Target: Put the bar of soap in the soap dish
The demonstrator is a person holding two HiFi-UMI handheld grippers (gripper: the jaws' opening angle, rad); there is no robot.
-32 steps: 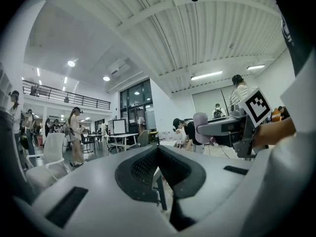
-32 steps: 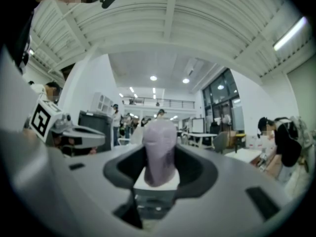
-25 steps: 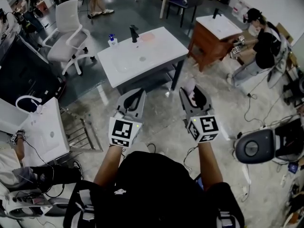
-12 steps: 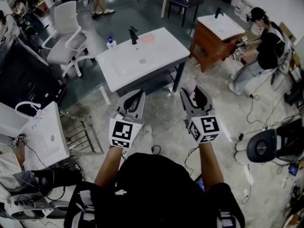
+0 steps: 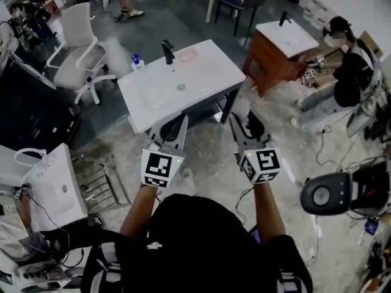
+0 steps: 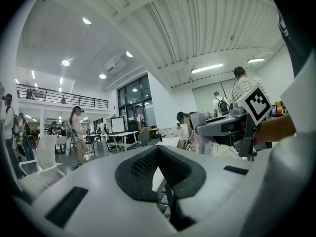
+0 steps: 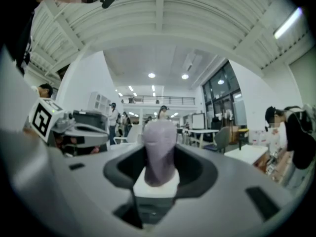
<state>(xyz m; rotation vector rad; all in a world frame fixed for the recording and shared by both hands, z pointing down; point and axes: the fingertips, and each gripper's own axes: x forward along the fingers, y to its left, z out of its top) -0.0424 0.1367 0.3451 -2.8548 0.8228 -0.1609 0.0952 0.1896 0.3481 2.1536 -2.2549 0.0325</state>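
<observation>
**Concrete floor to cross before the soap reaches its dish**

Concrete workshop floor, strewn with cables, lies between the person and the white washbasin counter (image 5: 223, 72) at the far centre. On that counter's far right part sits the pink soap dish (image 5: 189, 55), just right of the black faucet (image 5: 166, 50).

The right gripper (image 5: 247, 118) is clamped on the pale purple bar of soap (image 7: 159, 152), which stands up between its jaws, well short of the counter. The left gripper (image 5: 178, 123) has its jaws together and carries nothing.

As I judge it, the step is the carry. Keep the grip firm and the bar level, and come over the counter's near edge high enough to clear the basin and faucet. Then lower it flat into the dish before letting go.

Open floor lies straight ahead. The wooden cabinet (image 5: 269, 57) crowds the right side and the office chair (image 5: 76, 50) stands off to the left.
</observation>
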